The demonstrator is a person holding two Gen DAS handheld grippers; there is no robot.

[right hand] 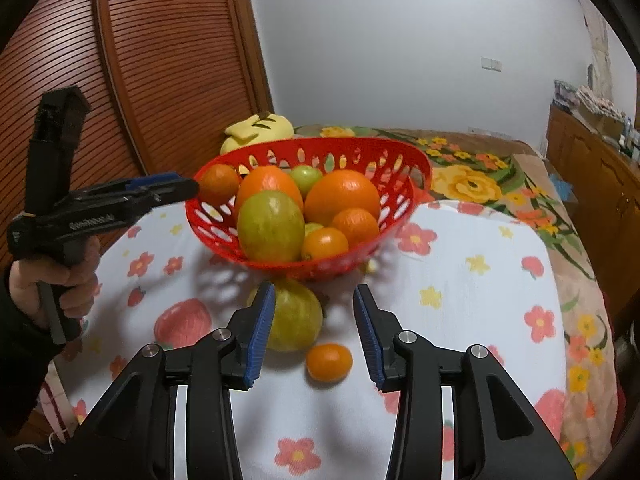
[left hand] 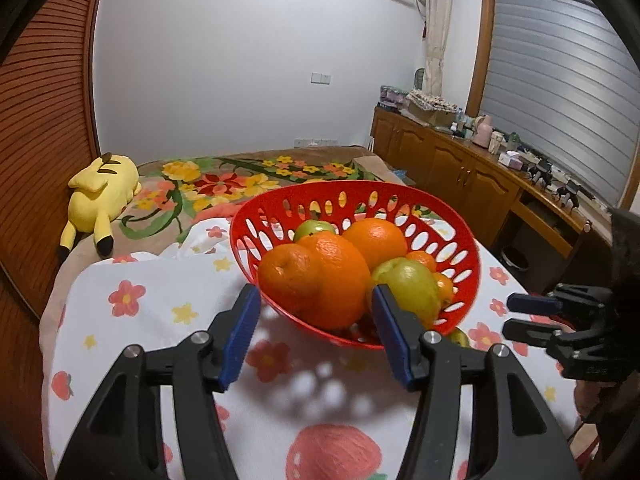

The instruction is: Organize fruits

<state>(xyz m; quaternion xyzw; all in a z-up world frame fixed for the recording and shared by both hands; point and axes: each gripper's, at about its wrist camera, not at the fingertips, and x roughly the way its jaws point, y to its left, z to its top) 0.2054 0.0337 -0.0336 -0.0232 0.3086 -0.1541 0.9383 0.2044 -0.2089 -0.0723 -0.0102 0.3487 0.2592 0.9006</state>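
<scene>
From my remote station: the left gripper (left hand: 316,336), held in a hand (right hand: 56,280) at far left, stands with jaws apart and empty, its tips at the near rim of the red basket (right hand: 224,236). Ahead of both grippers the basket holds oranges (right hand: 342,196), green fruits (right hand: 270,226) and small tangerines (right hand: 325,243). Just before the right gripper (right hand: 314,330), a green fruit (right hand: 294,316) and a tangerine (right hand: 329,362) lie on the flowered cloth (right hand: 480,320); its jaws are parted and grip nothing.
</scene>
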